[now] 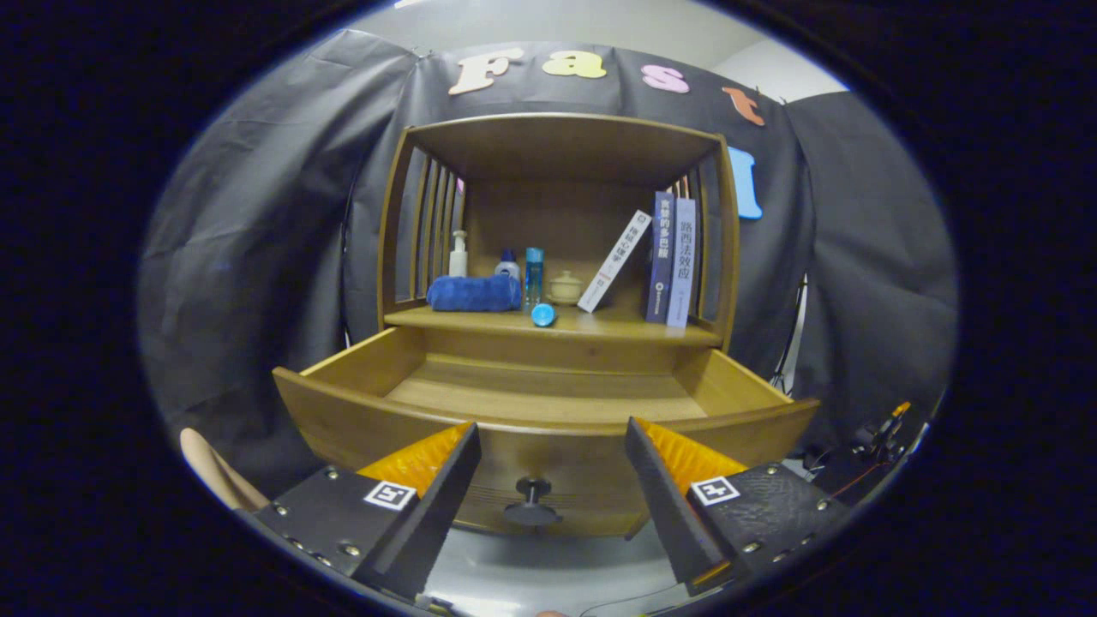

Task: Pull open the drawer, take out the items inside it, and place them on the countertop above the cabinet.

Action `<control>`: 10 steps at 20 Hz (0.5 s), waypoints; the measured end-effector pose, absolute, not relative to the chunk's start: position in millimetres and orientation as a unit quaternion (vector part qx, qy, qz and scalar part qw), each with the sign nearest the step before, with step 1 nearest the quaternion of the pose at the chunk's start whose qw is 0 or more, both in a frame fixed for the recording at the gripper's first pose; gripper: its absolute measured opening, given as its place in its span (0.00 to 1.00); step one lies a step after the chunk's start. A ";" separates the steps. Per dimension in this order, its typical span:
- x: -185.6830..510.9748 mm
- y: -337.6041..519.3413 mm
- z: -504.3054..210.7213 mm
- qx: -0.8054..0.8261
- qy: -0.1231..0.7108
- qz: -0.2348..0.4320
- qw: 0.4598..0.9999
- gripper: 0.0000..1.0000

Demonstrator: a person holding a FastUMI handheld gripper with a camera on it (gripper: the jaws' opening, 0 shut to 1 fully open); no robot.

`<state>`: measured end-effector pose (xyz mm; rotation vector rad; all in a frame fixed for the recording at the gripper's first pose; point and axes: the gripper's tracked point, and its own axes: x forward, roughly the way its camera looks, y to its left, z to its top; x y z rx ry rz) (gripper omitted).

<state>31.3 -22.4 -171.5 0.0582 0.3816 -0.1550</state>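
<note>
The gripper (548, 501) camera faces the cabinet (557, 248) head-on — close, just above its open drawer (548, 428).

Two blue books (672, 257) stand upright, a white book (614, 261) leaning toward them. Black cloth (257, 257) hangs behind. Cables (874, 441) trail low at its right.

- Pale blue book (682, 261), far right on the shelf: spine reads "路西法效应".
- Dark blue book (661, 257), just left of it: spine reads "贪婪的多巴胺".
- Tilted white book (614, 261): spine print too small to read.
- Gripper (551, 426), fingers spread wide with the drawer knob (532, 504) between them: each carries a square coded marker (390, 494), no letters.
</note>
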 end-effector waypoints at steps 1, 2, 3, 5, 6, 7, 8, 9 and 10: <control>33.3 -21.5 -174.3 0.027 0.189 -0.078 0.978 1.00; 34.8 -21.7 -177.8 0.022 0.191 -0.080 0.978 1.00; 36.1 -22.2 -181.2 0.017 0.191 -0.082 0.978 1.00; 42.0 -21.6 -184.9 0.007 0.188 -0.084 0.978 1.00; 45.5 -21.1 -187.6 0.004 0.189 -0.086 0.978 1.00; 47.3 -21.6 -192.1 -0.001 0.196 -0.089 0.977 1.00; 46.5 -21.4 -186.1 -0.003 0.183 -0.090 0.979 1.00; 48.4 -20.6 -191.4 -0.012 0.184 -0.089 0.979 1.00; 47.4 -20.8 -190.7 -0.024 0.181 -0.089 0.979 1.00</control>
